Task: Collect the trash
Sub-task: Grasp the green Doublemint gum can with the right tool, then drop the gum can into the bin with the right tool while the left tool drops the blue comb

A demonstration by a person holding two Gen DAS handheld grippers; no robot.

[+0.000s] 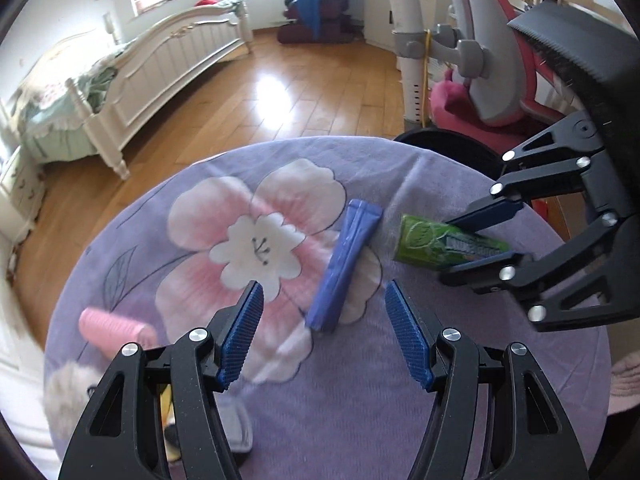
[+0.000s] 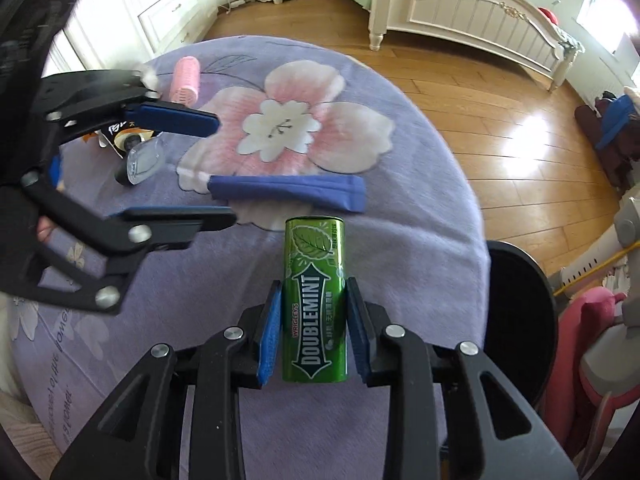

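A green Doublemint gum box (image 2: 315,300) lies on the purple flowered tablecloth (image 2: 400,240). My right gripper (image 2: 313,290) is shut on the gum box, one blue pad against each side; the left wrist view shows the gum box (image 1: 444,244) and the right gripper (image 1: 486,236) the same way. A blue wrapper (image 1: 346,266) lies in the middle of the table, just ahead of my left gripper (image 1: 324,294), which is open and empty. The blue wrapper (image 2: 288,192) lies beyond the gum box, with the left gripper (image 2: 224,168) near its end.
A black bin (image 2: 520,320) stands beside the table edge at right. A pink hair roller (image 2: 185,78), a clear plastic piece (image 2: 144,162) and an orange-black packet (image 2: 120,136) lie at the table's far left. A bed, wooden floor and a pink chair surround the table.
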